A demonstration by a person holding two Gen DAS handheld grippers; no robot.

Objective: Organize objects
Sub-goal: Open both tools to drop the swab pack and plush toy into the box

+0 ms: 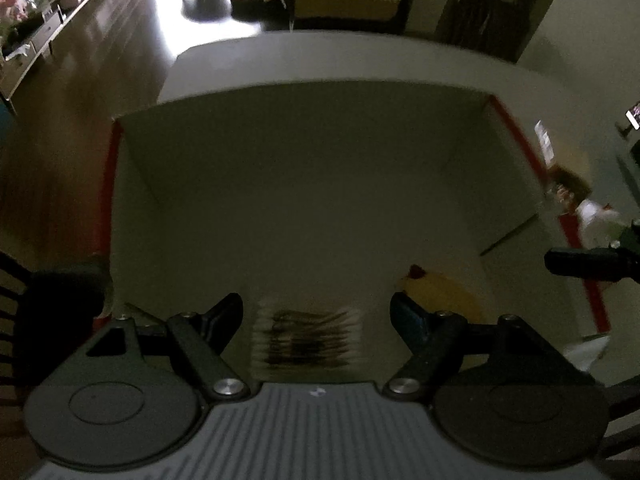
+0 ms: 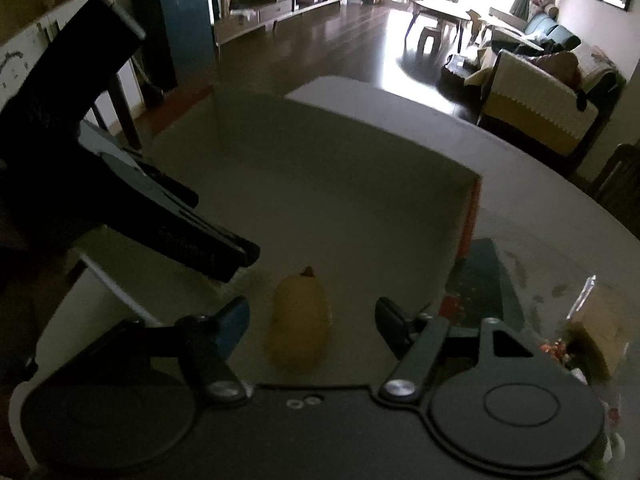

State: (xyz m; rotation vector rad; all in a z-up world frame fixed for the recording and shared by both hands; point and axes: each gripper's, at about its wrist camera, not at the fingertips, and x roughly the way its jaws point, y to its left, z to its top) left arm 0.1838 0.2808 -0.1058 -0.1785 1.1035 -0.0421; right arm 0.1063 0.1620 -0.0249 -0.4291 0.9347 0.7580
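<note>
1. Inside an open cardboard box [image 1: 304, 184] with red-taped edges, set on a pale surface [image 2: 560, 216] in a dim living room, two hand-held grippers work side by side.
2. The left gripper [image 1: 316, 320] hangs over the box floor with its jaws spread wide and nothing between them; below the gap lies a blurred packet [image 1: 308, 340] with dark stripes across a pale ground, its contents too smeared to identify.
3. A yellow, banana-like fruit [image 2: 300, 324] with a dark stem tip lies on the box floor just right of the packet, near the box's right wall.
4. The right gripper [image 2: 312, 324] sits above that fruit, jaws wide apart on either side of it, with clear gaps to both; it is not gripping.
5. In the right wrist view the left gripper enters from the left as a dark shape angled down into the box, its tip near the fruit's stem end.
6. Outside the box, on the surface to the right, rest a dark flat packet [image 2: 484, 284] against the box wall and a clear-wrapped brown item [image 2: 596, 320] further right.
7. Beyond the box, a glossy dark wood floor [image 2: 344, 40] runs toward a bright window, a low table and a sofa.
</note>
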